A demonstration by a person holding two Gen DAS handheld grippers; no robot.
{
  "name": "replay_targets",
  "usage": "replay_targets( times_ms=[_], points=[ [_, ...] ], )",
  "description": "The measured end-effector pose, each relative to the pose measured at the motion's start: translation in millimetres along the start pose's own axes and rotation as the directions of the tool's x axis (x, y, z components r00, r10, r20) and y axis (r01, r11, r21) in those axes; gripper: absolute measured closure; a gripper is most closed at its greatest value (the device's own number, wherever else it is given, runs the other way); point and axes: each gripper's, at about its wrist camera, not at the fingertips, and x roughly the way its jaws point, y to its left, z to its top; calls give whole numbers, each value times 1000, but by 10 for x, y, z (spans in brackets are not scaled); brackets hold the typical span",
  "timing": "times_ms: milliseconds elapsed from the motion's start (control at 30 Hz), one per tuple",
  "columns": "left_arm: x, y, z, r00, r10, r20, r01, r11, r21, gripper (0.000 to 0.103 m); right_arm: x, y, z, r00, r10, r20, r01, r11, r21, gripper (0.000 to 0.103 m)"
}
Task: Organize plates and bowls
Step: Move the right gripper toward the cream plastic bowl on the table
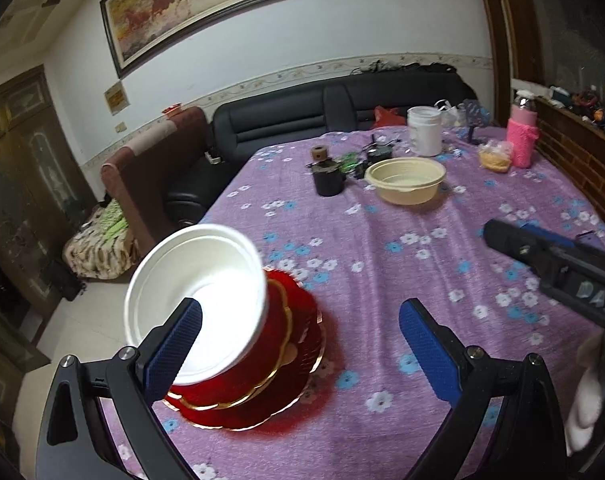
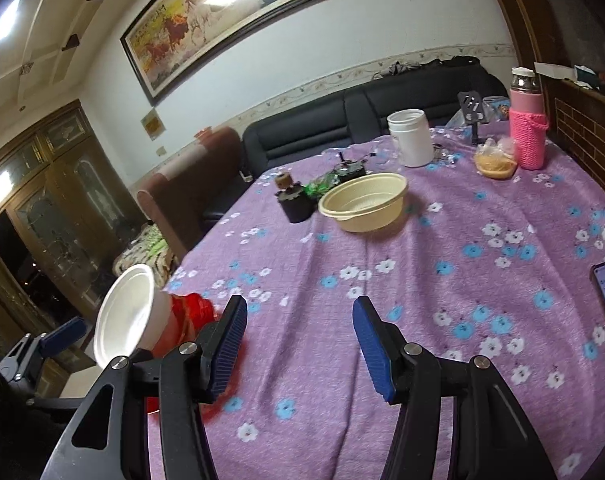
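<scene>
White bowl (image 1: 196,300) tilted steeply on the stack of red plates (image 1: 262,364), near table edge — empty. Its rim sits at my left gripper (image 1: 300,350)'s left pad; jaws spread wide, nothing pinched. My right gripper (image 2: 300,344) spread too, only the purple cloth (image 2: 382,280) between its pads. Cream bowl (image 2: 364,202) upright mid-table — empty (as far as I can see).

Bowls: two, white bowl (image 1: 198,300); beige bowl (image 1: 405,180); red plates (image 1: 278,360): stack.
</scene>
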Motion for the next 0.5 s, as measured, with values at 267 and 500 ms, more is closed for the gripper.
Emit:
replay_targets(
  times_ms=[267, 500],
  points=[
    [199, -261, 143, 990, -129, -63, 131, 991, 21, 4, 189, -91, 3, 999, 26, -47, -26, 1000, 10, 43],
    [373, -351, 478, 981, -183, -68, 184, 983, 4, 4, 191, -291, 353, 1000, -15, 6, 15, 1000, -27, 43]
  ],
)
